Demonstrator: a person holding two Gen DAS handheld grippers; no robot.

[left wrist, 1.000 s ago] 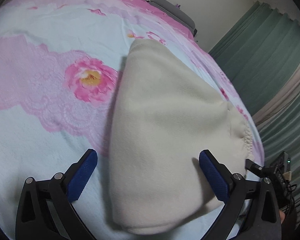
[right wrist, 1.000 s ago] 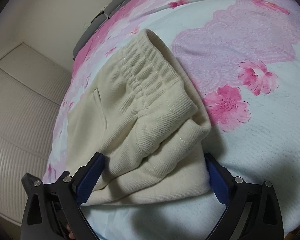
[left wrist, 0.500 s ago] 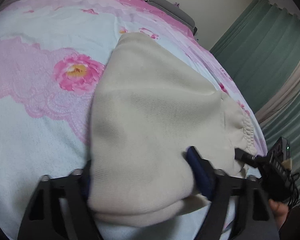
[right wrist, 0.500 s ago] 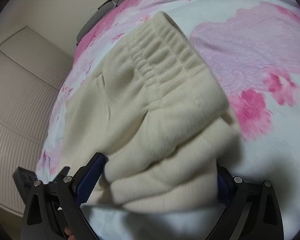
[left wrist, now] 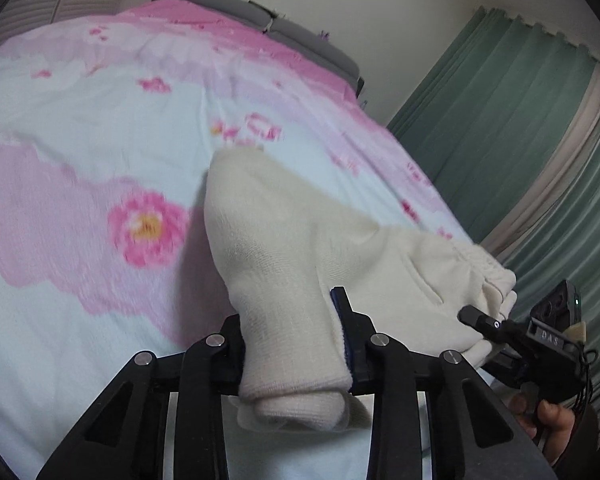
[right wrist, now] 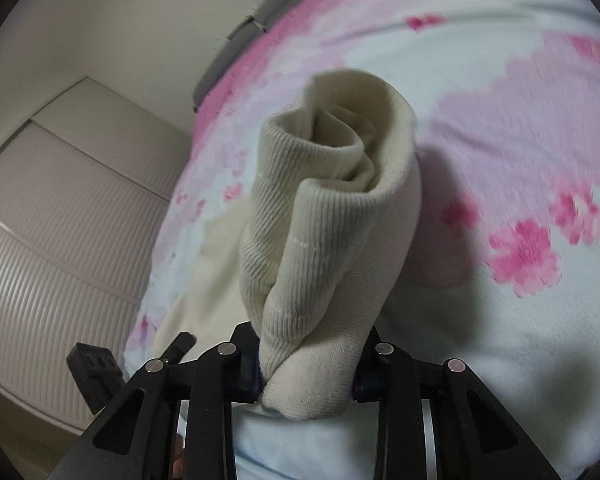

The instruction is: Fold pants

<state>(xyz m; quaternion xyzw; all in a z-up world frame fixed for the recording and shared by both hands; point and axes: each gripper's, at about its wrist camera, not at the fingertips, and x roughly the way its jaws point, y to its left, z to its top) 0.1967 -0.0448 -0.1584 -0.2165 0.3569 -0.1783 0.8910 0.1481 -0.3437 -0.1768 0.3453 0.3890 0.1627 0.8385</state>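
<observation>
Cream knit pants (left wrist: 300, 248), folded into a thick bundle, hang lifted above the floral bed cover (left wrist: 80, 140). My left gripper (left wrist: 292, 344) pinches one end of the bundle, its jaws closing on the bunched cloth. The other gripper shows at the right of the left wrist view, holding the waistband end. In the right wrist view the ribbed cuffs and waistband (right wrist: 328, 216) stand up in a roll between the jaws of my right gripper (right wrist: 306, 368), which are closing on the cloth. The blue pads are mostly hidden by fabric.
The bed cover (right wrist: 520, 120) is white with pink flowers. A grey headboard (left wrist: 300, 36) runs along the far wall. Green curtains (left wrist: 520, 140) hang at the right of the left wrist view; a ribbed wardrobe door (right wrist: 60, 220) stands beside the bed. A hand (left wrist: 552, 416) holds the other gripper.
Both grippers went from wide open around the pants' ends to pinched on the cloth. The bundle has been raised off the bed and its ends bunch up between the jaws.
</observation>
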